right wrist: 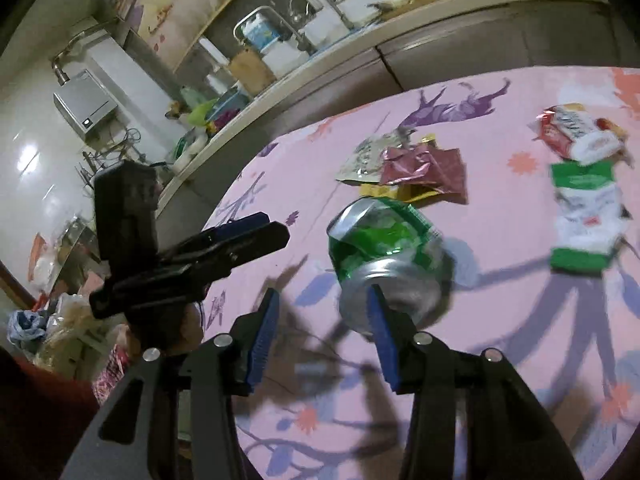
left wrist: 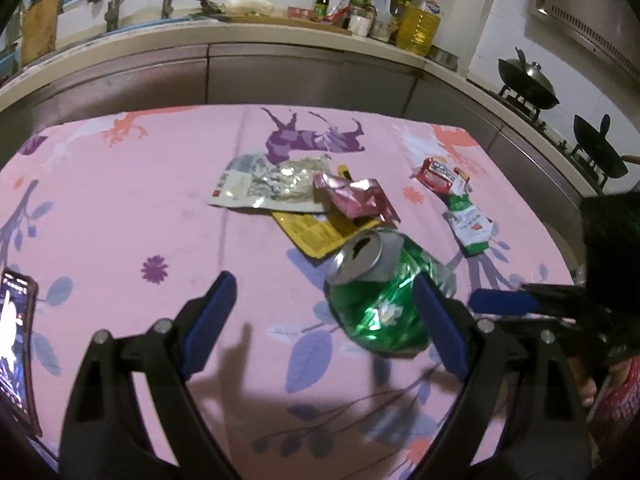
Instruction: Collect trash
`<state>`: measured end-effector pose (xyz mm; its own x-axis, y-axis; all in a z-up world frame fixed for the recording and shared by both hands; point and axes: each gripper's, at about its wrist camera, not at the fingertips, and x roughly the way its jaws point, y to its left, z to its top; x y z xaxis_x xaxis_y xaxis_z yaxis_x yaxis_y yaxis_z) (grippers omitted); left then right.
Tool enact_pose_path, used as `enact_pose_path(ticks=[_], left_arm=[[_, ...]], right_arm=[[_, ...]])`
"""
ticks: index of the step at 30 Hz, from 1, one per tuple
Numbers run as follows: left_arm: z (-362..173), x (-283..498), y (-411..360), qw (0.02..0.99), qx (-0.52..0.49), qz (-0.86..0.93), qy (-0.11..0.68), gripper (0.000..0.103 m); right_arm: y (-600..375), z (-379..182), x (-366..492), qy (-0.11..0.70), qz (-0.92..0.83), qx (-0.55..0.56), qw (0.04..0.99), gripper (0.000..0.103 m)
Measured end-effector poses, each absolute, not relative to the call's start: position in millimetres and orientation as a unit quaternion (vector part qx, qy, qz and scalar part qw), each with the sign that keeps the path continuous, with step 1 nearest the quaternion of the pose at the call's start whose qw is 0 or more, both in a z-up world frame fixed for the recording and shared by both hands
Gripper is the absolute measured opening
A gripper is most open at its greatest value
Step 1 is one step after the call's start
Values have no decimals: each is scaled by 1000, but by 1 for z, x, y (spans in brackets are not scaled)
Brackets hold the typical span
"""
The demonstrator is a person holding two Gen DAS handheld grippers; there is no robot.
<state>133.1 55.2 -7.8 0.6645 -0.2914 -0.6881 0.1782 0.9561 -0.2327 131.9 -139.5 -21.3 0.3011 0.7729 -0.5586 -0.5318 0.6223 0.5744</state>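
Note:
A crushed green can [left wrist: 380, 292] lies on the pink tablecloth [left wrist: 120, 208]; it also shows in the right wrist view [right wrist: 388, 244]. My left gripper [left wrist: 324, 284] is open, its right finger [left wrist: 436, 312] against the can's right side. My right gripper [right wrist: 324, 304] is open, the can just beyond its right finger [right wrist: 380, 336]. Behind the can lie a silver wrapper [left wrist: 272, 184], a pink foil wrapper [left wrist: 356, 196] and a yellow packet [left wrist: 316, 232]. A red and white wrapper [left wrist: 440, 172] and a green and white packet [left wrist: 472, 228] lie to the right.
A phone [left wrist: 14, 340] lies at the table's left edge. A kitchen counter [left wrist: 240, 36] with bottles, sink and woks [left wrist: 528, 80] runs behind the table. The left gripper shows in the right wrist view [right wrist: 224, 248] at the table's near-left edge.

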Motion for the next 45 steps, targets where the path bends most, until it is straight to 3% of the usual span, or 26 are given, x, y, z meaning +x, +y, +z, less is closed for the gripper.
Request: enact_pose_path(ticks=[7,13,23,27,32,35,45], left_arm=[[-23,136,55,894,-98,-139,415,85],[-47,143,56,855,-155,-178,461,70],[-77,168,71,764,-332,-250,494,54],[-81,170,64,753,-343,-259,498,47],[-81,175,59,755,-342,-262,494,20],[-77,174,60,763,-345,-262,480,13],[-35,153,78,811,-307,-262,424,9]], right_arm=[[-184,-29,146,422,336,204,817,44],[-185,-45,156,429,326,227,812,44],[-170,-56,171,433,326,235,807,44],[-169,-66,174,441,327,251,797,44],[-181,-75,176,441,325,293,784,44],[-186,-77,175,443,326,305,777,44],[-227,-38,167,373,240,259,858,44]])
